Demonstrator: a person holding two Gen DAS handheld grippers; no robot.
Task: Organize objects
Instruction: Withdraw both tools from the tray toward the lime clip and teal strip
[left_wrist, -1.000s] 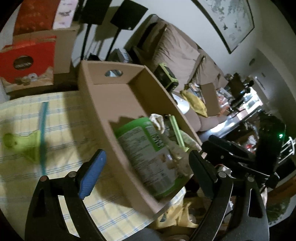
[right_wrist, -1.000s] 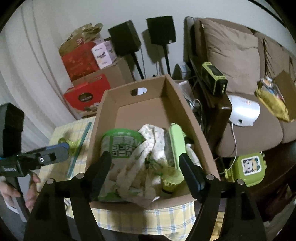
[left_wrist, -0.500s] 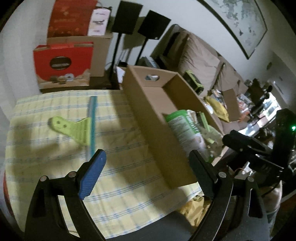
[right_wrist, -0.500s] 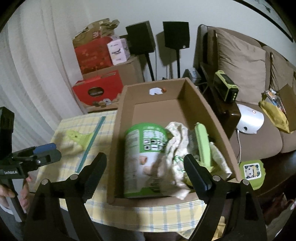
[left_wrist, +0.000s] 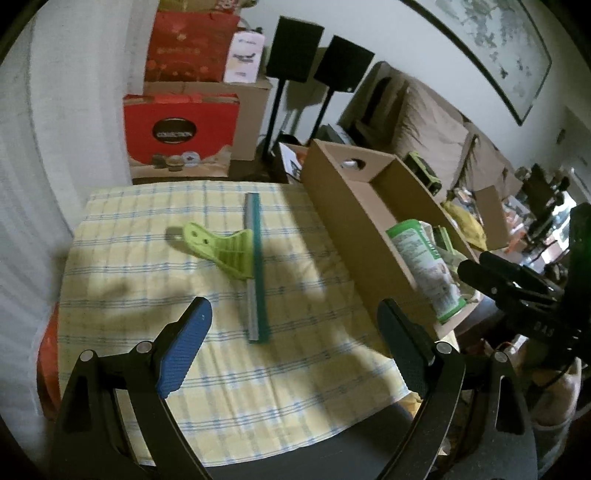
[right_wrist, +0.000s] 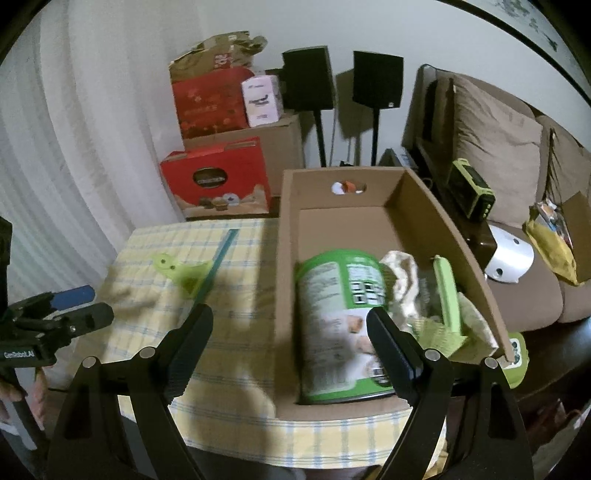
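The green squeegee (left_wrist: 236, 254) lies flat on the checked tablecloth (left_wrist: 147, 295), mid-table, its teal blade pointing toward the far edge, clear of everything. Just beside it, along the table's right edge, stands the open cardboard box (right_wrist: 284, 266), with a green can (right_wrist: 340, 325) on its side, a crumpled cloth (right_wrist: 402, 273) and a green tool inside. The left gripper (left_wrist: 295, 343) hangs over the near edge, jaws wide, empty. The right gripper (right_wrist: 291, 347), jaws wide after just opening slightly, grips nothing.

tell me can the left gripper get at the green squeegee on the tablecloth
Probably yes: the left gripper is open and empty, the squeegee lies flat ahead of it, and only bare tablecloth lies between.
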